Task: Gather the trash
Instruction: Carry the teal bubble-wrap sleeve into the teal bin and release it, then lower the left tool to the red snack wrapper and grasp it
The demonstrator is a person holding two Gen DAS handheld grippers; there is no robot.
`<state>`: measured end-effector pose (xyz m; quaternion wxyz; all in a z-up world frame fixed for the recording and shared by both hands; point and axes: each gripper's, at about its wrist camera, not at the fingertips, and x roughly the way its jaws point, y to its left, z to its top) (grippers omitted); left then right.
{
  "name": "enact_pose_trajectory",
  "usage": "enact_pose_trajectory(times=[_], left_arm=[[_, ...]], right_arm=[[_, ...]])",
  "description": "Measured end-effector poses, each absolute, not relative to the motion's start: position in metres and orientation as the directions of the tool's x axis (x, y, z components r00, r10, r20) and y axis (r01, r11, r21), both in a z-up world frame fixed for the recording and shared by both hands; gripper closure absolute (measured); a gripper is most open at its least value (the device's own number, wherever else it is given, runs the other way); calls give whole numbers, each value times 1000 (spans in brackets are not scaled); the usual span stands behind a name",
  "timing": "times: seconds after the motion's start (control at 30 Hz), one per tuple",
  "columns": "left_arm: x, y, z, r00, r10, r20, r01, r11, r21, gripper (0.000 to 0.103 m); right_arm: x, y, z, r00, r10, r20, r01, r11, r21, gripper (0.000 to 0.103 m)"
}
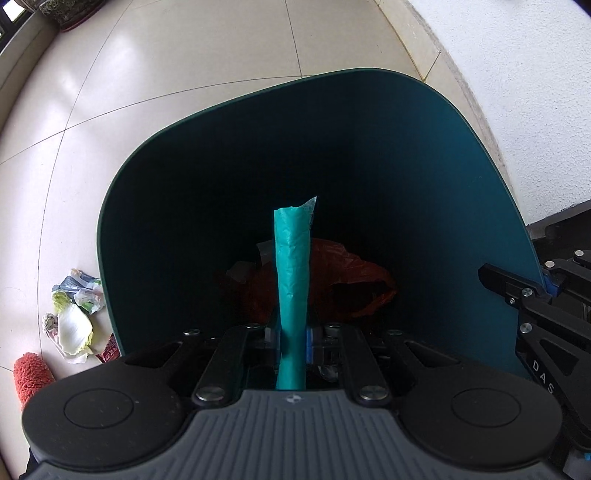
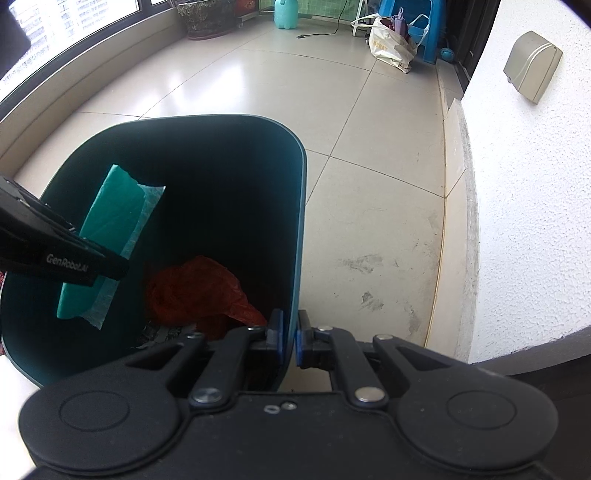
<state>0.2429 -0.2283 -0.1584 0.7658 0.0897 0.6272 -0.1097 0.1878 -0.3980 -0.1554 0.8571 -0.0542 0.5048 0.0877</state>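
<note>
A dark teal trash bin stands on the tiled floor. My left gripper is shut on a flat teal wrapper and holds it over the bin's opening; in the right wrist view the wrapper hangs inside the bin's left side, under the left gripper's finger. A crumpled red plastic bag lies at the bin's bottom. My right gripper is shut on the bin's near right wall, one pad inside and one outside.
Loose trash lies on the floor left of the bin: crumpled wrappers, a leafy scrap, a red packet, an orange fuzzy thing. A white wall runs along the right. Far back stand a planter, a white bag and a blue stool.
</note>
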Motion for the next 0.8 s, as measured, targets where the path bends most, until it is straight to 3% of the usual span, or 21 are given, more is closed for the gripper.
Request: enact_pose_trajectory(times=[0.1, 0.2, 0.23, 0.27, 0.33, 0.8], left_arm=[[241, -230, -163, 186, -60, -981, 286, 958, -4, 88], [240, -227, -168, 179, -84, -980, 271, 962, -33, 77], [240, -225, -169, 178, -92, -980, 262, 964, -43, 68], [240, -223, -170, 179, -97, -979, 254, 966, -50, 52], [238, -216, -168, 197, -123, -973, 236, 969, -75, 34], [217, -182, -117, 274, -233, -933, 218, 960, -176, 33]], right_arm=[[189, -398, -155, 474, 99, -875, -204, 979, 1, 97], [190, -399, -155, 473, 103, -875, -202, 979, 6, 97], [190, -399, -156, 473, 102, -875, -203, 979, 5, 97], [190, -398, -156, 473, 102, -875, -203, 979, 4, 97], [190, -399, -156, 473, 102, -875, -203, 979, 5, 97], [191, -395, -158, 461, 88, -883, -193, 981, -2, 97]])
